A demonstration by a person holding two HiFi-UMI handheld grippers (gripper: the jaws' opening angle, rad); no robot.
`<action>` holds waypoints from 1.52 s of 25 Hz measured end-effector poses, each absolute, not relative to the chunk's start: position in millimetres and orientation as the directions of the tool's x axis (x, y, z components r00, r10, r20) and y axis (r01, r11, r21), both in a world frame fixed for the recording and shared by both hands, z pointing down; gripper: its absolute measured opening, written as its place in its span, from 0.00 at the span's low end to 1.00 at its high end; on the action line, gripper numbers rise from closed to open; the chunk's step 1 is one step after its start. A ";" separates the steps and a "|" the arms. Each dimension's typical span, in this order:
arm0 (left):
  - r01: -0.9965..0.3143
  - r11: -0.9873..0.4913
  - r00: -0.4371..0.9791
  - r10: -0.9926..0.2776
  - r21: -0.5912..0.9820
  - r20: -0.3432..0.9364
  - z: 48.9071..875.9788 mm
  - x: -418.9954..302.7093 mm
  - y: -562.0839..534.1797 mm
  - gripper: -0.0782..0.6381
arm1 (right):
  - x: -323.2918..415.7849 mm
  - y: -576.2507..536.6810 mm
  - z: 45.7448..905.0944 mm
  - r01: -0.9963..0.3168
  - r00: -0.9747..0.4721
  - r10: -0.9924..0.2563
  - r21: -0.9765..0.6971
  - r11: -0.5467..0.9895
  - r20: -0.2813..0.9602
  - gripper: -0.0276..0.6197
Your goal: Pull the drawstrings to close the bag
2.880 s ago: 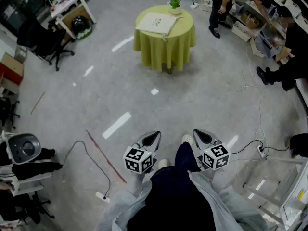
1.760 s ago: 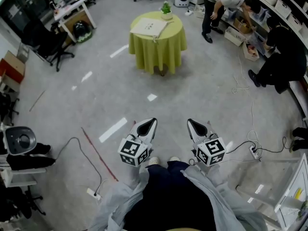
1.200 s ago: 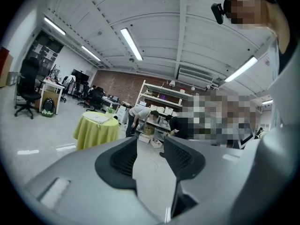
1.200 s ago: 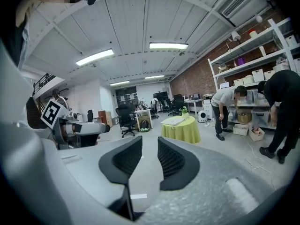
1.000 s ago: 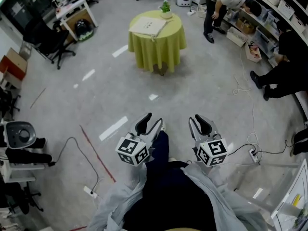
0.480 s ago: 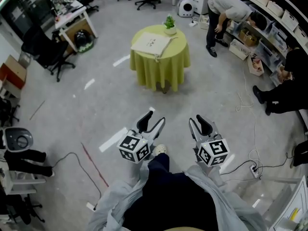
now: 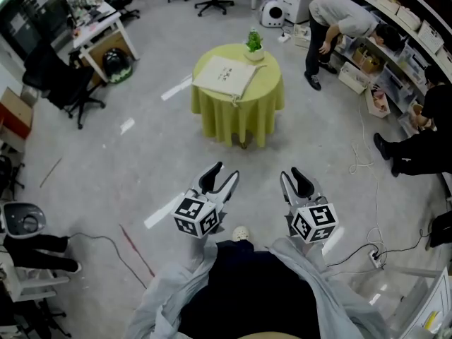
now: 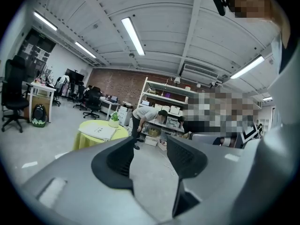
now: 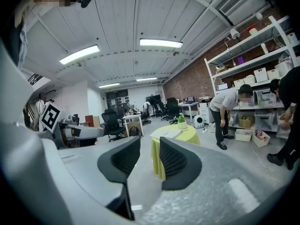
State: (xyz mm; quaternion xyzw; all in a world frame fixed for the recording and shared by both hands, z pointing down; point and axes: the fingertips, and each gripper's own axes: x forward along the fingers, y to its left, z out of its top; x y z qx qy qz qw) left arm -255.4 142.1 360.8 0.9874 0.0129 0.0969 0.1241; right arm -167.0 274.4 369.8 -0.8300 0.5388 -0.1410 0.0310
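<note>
Left gripper: held above the floor, in front of the person's body, its marker cube facing the head camera. In the left gripper view the jaws stand moderately apart and are closing. Nothing lies between them, only open floor beyond.

Right gripper: held level with the left one and beside it, with a gap between the two. In the right gripper view the jaws are parted by a narrow gap and empty.

Bag: pale, lying flat on the top of a round table draped in a yellow-green cloth. It covers the left and middle of the top and reaches the near edge, where a cord end hangs slightly over the cloth. Neither gripper touches it. The table stands well apart from both, straight ahead.

A small potted plant stands upright at the far edge of the table, just beyond the bag.

Surroundings: one person bends over at the shelving to the right of the table. A second person is low down at the right edge of the head view. A black office chair stands at the left. A red line marks the floor near the person's feet.
</note>
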 end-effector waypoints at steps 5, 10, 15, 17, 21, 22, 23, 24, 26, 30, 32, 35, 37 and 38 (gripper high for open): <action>0.000 -0.963 0.975 0.059 0.269 0.214 377.2 -252.0 122.3 0.42 | -165.4 260.6 385.3 -0.873 0.393 -0.887 -0.203 -0.443 0.244 0.25; -0.005 -0.952 0.967 0.073 0.305 0.243 398.3 -250.9 125.0 0.42 | -162.3 264.0 400.2 -0.863 0.394 -0.872 -0.208 -0.460 0.292 0.26; -0.012 -0.947 0.963 0.076 0.322 0.258 407.0 -247.7 126.1 0.41 | -158.2 257.8 412.5 -0.867 0.367 -0.870 -0.219 -0.448 0.329 0.28; -0.020 -0.943 0.962 0.072 0.331 0.263 410.5 -243.1 123.4 0.41 | -153.3 251.0 416.0 -0.872 0.349 -0.875 -0.226 -0.434 0.336 0.29; -0.030 -0.941 0.961 0.065 0.338 0.268 414.6 -223.6 114.0 0.41 | -132.6 235.6 417.0 -0.879 0.327 -0.887 -0.238 -0.412 0.327 0.30; -0.033 -0.940 0.961 0.063 0.338 0.268 414.6 -215.8 110.7 0.41 | -124.2 231.6 417.1 -0.880 0.324 -0.889 -0.241 -0.409 0.325 0.30; -0.034 -0.940 0.961 0.062 0.339 0.268 414.4 -206.7 107.2 0.41 | -114.7 227.9 417.1 -0.881 0.322 -0.890 -0.243 -0.407 0.323 0.31; -0.035 -0.941 0.961 0.061 0.338 0.270 414.2 -196.5 103.5 0.41 | -104.4 224.4 416.7 -0.880 0.321 -0.890 -0.245 -0.406 0.322 0.31; -0.034 -0.943 0.959 0.062 0.330 0.275 413.1 -172.1 95.8 0.41 | -81.1 218.3 415.2 -0.878 0.324 -0.891 -0.249 -0.408 0.318 0.31; -0.026 -0.951 0.961 0.062 0.309 0.270 404.7 -114.2 81.0 0.41 | -24.4 205.4 413.9 -0.877 0.320 -0.893 -0.257 -0.406 0.318 0.31; -0.035 -0.955 0.962 0.047 0.295 0.268 401.3 -87.7 70.2 0.41 | 4.5 193.7 410.7 -0.884 0.308 -0.900 -0.257 -0.390 0.308 0.31; -0.063 -0.958 0.964 0.015 0.281 0.265 398.2 -51.9 51.9 0.41 | 44.0 173.3 404.6 -0.902 0.282 -0.914 -0.244 -0.356 0.291 0.31; -0.078 -0.957 0.965 -0.003 0.279 0.260 396.4 -33.2 43.2 0.41 | 65.4 161.4 402.7 -0.910 0.263 -0.923 -0.244 -0.334 0.282 0.31; -0.087 -0.957 0.966 -0.013 0.276 0.259 395.8 -25.0 39.5 0.41 | 75.2 155.6 402.7 -0.914 0.251 -0.927 -0.246 -0.322 0.279 0.31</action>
